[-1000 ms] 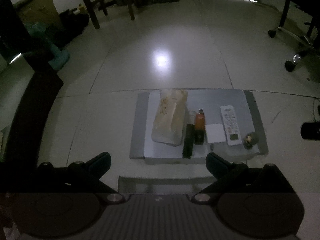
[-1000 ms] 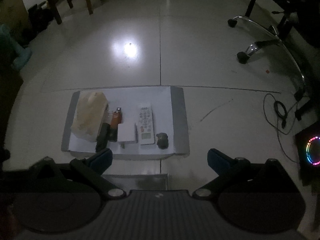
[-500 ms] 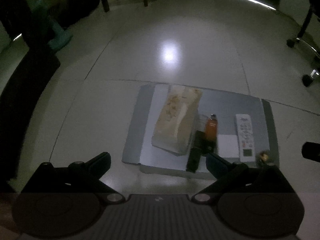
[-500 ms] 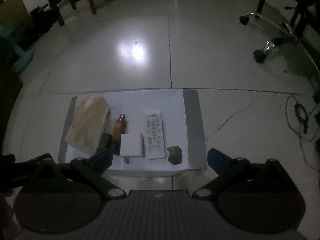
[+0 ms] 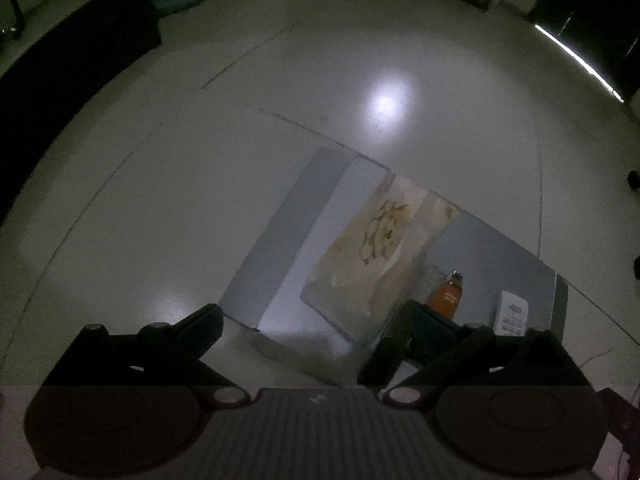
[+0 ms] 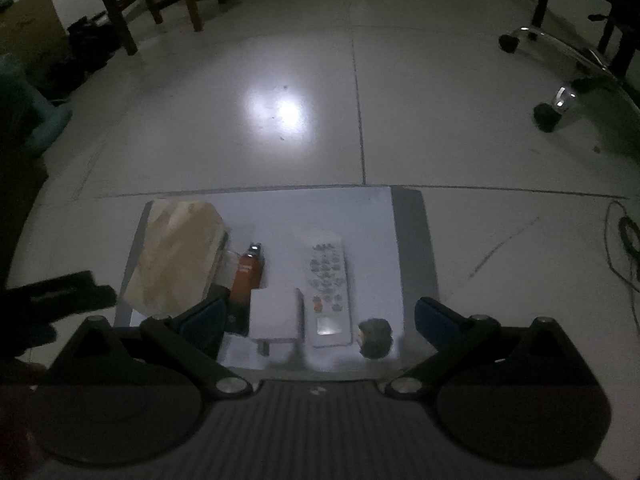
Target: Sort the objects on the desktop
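Note:
A grey mat [image 6: 412,240] lies on the floor with a beige tissue pack [image 6: 176,256], an orange bottle [image 6: 249,272], a white box [image 6: 274,314], a white remote [image 6: 327,284], a small dark round object [image 6: 374,338] and a black bar, mostly hidden behind my right gripper's left finger. My right gripper [image 6: 318,316] is open and empty, above the mat's near edge. My left gripper [image 5: 310,326] is open and empty, near the mat's [image 5: 280,240] left front corner, with the tissue pack [image 5: 372,256], bottle [image 5: 447,296] and remote [image 5: 512,312] ahead to the right.
The tiled floor [image 6: 360,100] surrounds the mat. Wooden chair legs [image 6: 120,20] stand at the back left, an office chair base [image 6: 560,100] at the right, cables [image 6: 628,240] at the far right. My left gripper shows at the left edge of the right wrist view [image 6: 56,300].
Both grippers have moved closer to the mat. The left one has swung left and turned, so the mat now sits tilted at its right. Both stay open.

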Tool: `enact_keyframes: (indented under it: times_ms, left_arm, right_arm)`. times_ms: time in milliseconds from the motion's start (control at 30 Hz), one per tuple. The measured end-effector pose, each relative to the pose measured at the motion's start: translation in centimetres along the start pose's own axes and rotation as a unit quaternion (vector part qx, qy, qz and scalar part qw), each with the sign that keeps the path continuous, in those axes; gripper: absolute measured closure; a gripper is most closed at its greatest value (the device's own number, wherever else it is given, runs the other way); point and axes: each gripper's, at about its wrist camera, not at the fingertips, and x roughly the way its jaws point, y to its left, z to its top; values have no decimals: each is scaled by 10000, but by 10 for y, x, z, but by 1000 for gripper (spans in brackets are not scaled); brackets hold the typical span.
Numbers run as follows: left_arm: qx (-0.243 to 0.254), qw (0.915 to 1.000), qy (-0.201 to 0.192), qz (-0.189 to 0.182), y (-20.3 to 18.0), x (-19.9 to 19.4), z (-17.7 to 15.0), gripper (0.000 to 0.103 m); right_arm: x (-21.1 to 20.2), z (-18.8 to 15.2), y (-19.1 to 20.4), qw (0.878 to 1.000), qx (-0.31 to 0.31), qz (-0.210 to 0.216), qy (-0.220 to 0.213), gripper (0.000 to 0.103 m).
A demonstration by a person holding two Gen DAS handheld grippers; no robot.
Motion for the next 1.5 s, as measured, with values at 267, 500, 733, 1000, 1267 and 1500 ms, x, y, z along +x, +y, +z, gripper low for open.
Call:
enact_keyframes:
  times_ms: [267, 500, 733, 1000, 1267, 1500]
  left_arm:
    - [-927, 9952, 316, -33, 8, 32, 7, 24]
    - [-1568, 9865, 474, -33, 18, 54, 6, 27]
    - [-1459, 9877, 534, -191, 17, 63, 7, 46]
    - [-1216, 9898, 632, -380, 22, 58, 10, 94]
    - [-774, 9922, 861, -470, 41, 55, 16, 97]
    - [-303, 9924, 1027, -601, 63, 56, 30, 97]
  right_arm:
    - [16, 0, 7, 9998, -116, 175, 42, 0]
    - [17, -2, -6, 9997, 92, 159, 141, 0]
    - [21, -4, -6, 9995, 54, 22, 296, 0]
    - [29, -9, 5, 9982, -385, -169, 418, 6]
    - [40, 8, 28, 9958, -854, 215, 263, 8]
    - [71, 13, 73, 9793, -1758, 958, 299, 17]
